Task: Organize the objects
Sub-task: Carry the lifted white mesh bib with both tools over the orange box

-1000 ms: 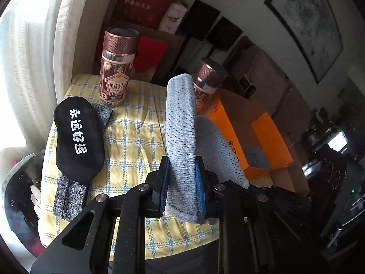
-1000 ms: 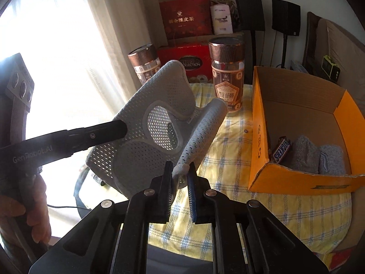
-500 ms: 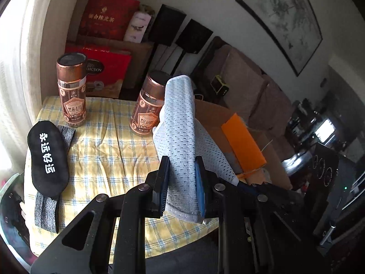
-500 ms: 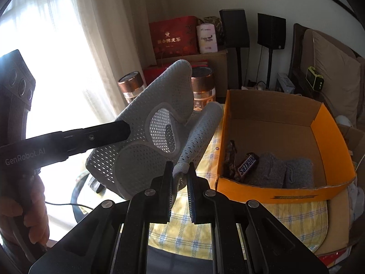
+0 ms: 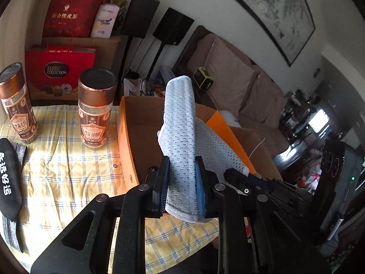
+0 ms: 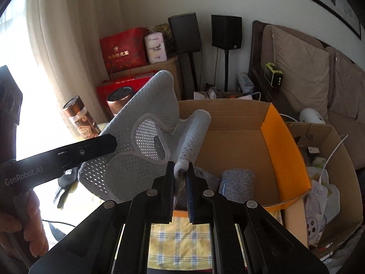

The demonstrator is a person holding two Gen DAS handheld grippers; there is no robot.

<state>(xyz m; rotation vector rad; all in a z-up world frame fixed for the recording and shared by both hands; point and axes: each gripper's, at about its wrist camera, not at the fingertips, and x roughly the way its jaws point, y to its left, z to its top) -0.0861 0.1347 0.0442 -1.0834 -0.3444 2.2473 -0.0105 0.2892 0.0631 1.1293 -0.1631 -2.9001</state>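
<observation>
Checked surface (image 5: 68,171) has slid leftward; both tongs, left (image 5: 181,182) and right (image 6: 180,180), still pinching the grey mesh pad (image 6: 146,137), now hang over the orange box (image 6: 287,155); "FERRERO COLLECTION" carton (image 5: 59,68) behind.

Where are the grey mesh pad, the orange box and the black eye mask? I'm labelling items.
grey mesh pad (image 6: 127,141): right wrist view, perforated face.
orange box (image 6: 285,159): right wrist view, inner right wall.
black eye mask (image 5: 8,178): left wrist view, printed front.

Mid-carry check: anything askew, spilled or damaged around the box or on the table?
Nothing spilled or damaged. Both jars stand upright on the checked cloth. The grey mesh pad hangs folded and tilted between both grippers above the orange box, as expected mid-carry.
</observation>
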